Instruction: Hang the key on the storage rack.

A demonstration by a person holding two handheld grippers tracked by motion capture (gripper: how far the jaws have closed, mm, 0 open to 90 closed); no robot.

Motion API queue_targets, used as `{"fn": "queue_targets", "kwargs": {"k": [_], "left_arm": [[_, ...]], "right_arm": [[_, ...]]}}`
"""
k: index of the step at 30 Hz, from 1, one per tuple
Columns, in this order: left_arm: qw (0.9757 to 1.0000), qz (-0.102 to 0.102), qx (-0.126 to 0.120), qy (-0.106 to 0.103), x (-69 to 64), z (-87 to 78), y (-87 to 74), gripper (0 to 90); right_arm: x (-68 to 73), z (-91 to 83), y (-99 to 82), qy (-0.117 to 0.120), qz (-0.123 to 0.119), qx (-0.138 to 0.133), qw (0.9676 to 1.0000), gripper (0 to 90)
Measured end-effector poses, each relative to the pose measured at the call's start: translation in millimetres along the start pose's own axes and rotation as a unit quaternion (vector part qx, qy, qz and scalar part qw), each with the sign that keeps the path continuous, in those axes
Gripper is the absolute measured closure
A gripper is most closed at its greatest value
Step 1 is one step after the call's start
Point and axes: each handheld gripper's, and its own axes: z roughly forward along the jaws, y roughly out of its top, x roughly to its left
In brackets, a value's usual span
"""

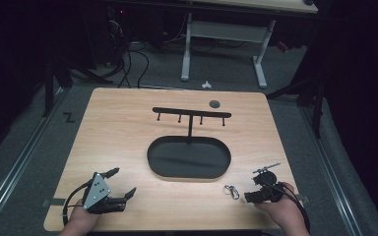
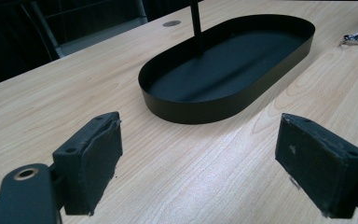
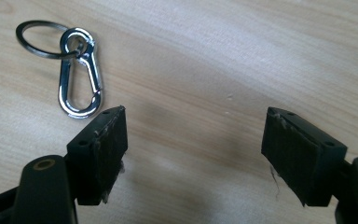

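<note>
Item: carabiner with key ring (image 1: 232,191), lying flat on the surface (image 1: 128,142), not yet picked up; by judgement the work is sitting at its opening stage, with approach, grasp and placing all remaining. Right gripper (image 1: 265,186) is resting low at the near right corner, jaws standing wide apart with nothing between them. In the right gripper view the carabiner with key ring (image 3: 70,65) is lying at about eleven o'clock of the right gripper (image 3: 193,154), near but apart, outside the left jaw, ring end farthest away. Left gripper (image 1: 123,184) is idling at the near left, jaws likewise spread and holding nothing; left gripper view confirms this (image 2: 198,163). Farther off, at twelve o'clock from the hands: black oval tray (image 1: 152,157), with a hook rack (image 1: 191,113) rising behind it, pegs bare, likely the destination.
</note>
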Motion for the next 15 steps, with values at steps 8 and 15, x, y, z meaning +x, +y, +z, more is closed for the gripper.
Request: {"fn": "queue_targets", "kwargs": {"k": [8, 15], "left_arm": [[1.0000, -0.001, 0.001, -0.001, 0.2, 0.4, -0.2, 15.2], [1.0000, -0.001, 0.003, -0.003, 0.0, 0.7, -0.4, 15.2]], "right_arm": [[1.7, -1.4, 4.6, -0.002, -0.016, 0.038, 0.9991, 22.2], [4.3, -7.0, 11.0, -0.001, -0.029, 0.061, 0.9977, 23.7]]}}
